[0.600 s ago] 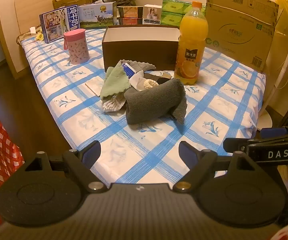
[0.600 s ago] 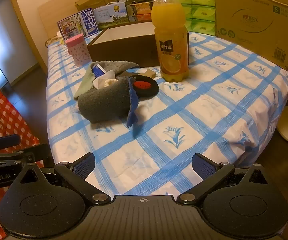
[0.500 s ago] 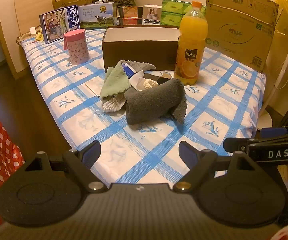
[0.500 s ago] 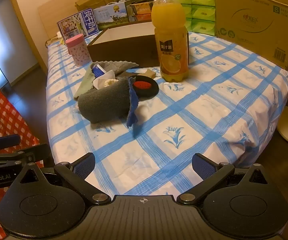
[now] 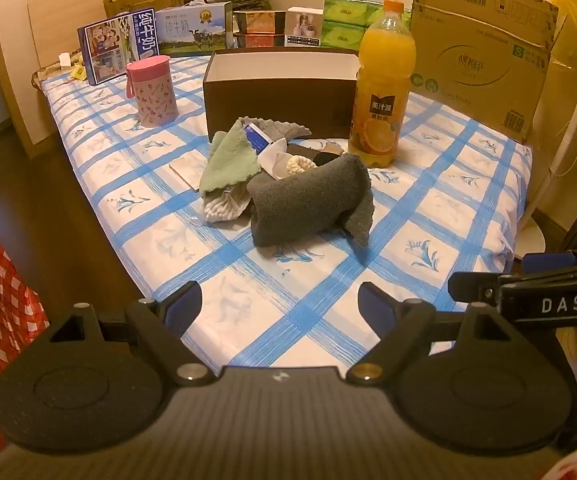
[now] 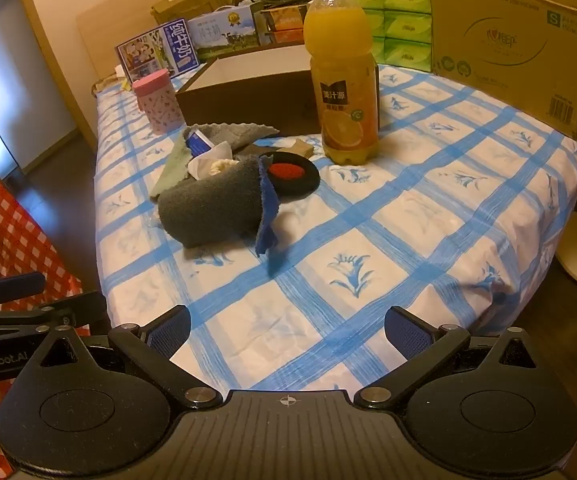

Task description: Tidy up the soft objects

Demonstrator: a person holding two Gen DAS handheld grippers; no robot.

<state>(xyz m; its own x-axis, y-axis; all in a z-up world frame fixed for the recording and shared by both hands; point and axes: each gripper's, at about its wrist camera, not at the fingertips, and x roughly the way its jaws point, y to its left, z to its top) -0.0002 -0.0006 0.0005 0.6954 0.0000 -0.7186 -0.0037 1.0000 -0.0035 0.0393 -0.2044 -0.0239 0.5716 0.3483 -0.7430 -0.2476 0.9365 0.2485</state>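
Note:
A heap of soft things lies mid-table: a rolled dark grey towel (image 5: pixel 308 204) (image 6: pixel 212 212), a light green cloth (image 5: pixel 228 162) (image 6: pixel 168 172), a grey cloth (image 5: pixel 276 128) (image 6: pixel 228 132), a white cloth (image 5: pixel 224 208) and a cream scrunchie (image 5: pixel 300 166). A black pad with a red centre (image 6: pixel 288 174) lies beside the heap. An open brown box (image 5: pixel 280 92) (image 6: pixel 248 96) stands behind it. My left gripper (image 5: pixel 280 304) is open and empty, above the table's near edge. My right gripper (image 6: pixel 288 332) is open and empty, also short of the heap.
An orange juice bottle (image 5: pixel 382 84) (image 6: pixel 342 72) stands right of the heap, a pink cup (image 5: pixel 152 90) (image 6: pixel 158 100) left. Cardboard boxes (image 5: pixel 484 44), milk cartons (image 5: pixel 120 50) and green tissue packs (image 5: pixel 344 24) line the back. The blue-checked tablecloth (image 5: pixel 428 216) drops off at its edges.

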